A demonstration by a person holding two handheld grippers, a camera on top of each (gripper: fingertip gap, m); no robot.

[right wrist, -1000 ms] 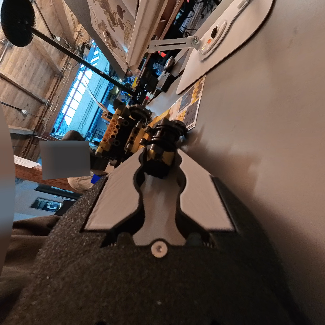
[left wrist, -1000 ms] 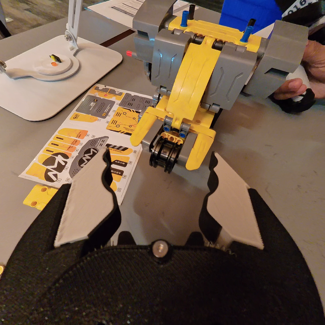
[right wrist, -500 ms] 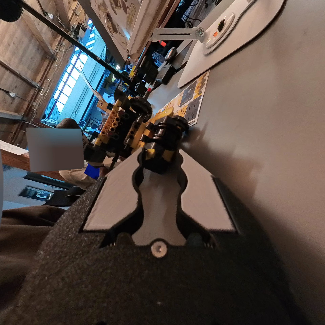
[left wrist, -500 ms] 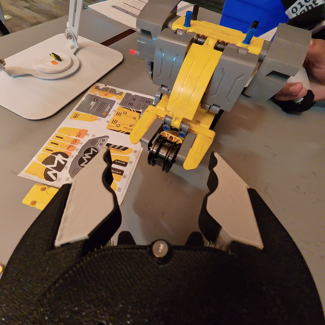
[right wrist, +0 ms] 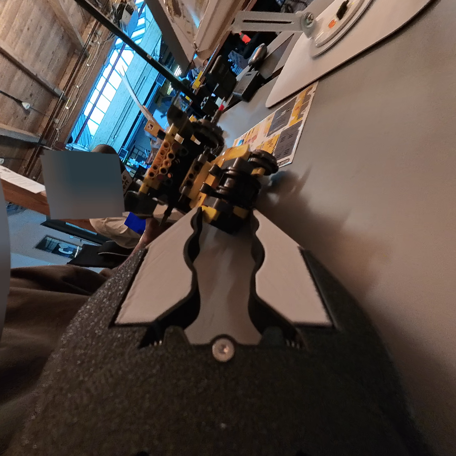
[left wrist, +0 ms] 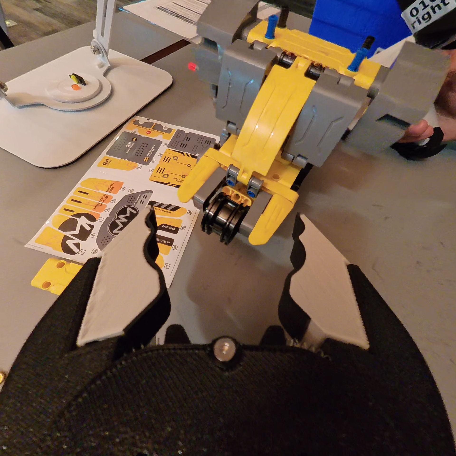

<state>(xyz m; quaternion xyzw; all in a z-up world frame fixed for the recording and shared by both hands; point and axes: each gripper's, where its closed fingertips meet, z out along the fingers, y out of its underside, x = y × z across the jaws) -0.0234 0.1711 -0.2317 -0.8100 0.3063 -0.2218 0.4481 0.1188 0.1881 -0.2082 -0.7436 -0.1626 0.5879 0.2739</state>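
A yellow and grey brick-built vehicle model (left wrist: 283,118) stands tilted on the grey table, its black front wheel (left wrist: 222,219) toward me. My left gripper (left wrist: 223,217) is open and empty, its fingers (left wrist: 128,266) just short of that wheel. My right gripper (right wrist: 225,217) is shut on the model's yellow and black end (right wrist: 229,209), seen from its underside in the right wrist view. It also shows at the far right of the left wrist view, with a hand (left wrist: 419,128) behind the model.
A sticker sheet (left wrist: 118,187) lies left of the model, with a loose yellow panel (left wrist: 55,275) at its near corner. A white stand base (left wrist: 64,103) with an upright arm sits at the far left. Papers (left wrist: 177,12) lie at the back. A seated person is blurred in the right wrist view.
The model has shifted slightly left and tilted a little in the right gripper's hold. The right wrist view has swung. The left gripper stays open and in place.
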